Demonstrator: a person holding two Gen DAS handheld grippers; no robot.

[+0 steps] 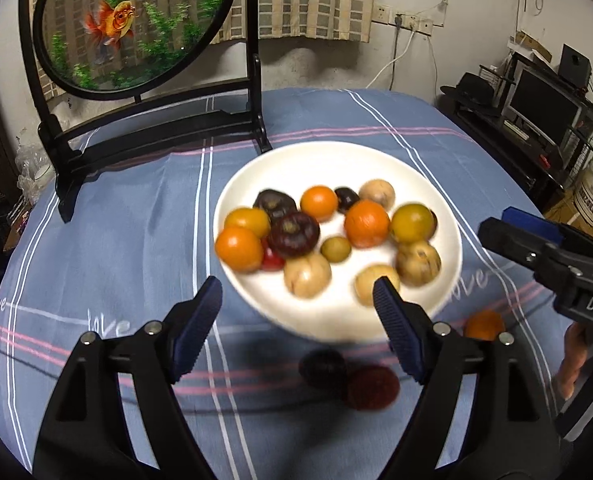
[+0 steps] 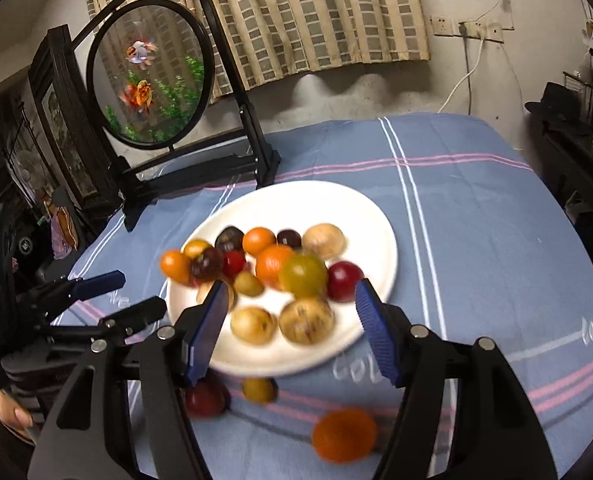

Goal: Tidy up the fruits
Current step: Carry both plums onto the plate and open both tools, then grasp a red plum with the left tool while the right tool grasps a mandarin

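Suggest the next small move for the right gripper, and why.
Probably lower the right gripper toward the orange fruit on the blue tablecloth just below it. Its jaws stand open and empty, most fruit already sits on the white plate, and this one lies off the plate on the cloth, as do a dark red fruit and a small yellow-green fruit.

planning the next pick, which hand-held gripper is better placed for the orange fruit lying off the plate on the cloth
Right, probably. The orange fruit lies just below the open right hand-held gripper, near its right finger. From the left hand-held gripper it sits beyond the right finger, off to the side.
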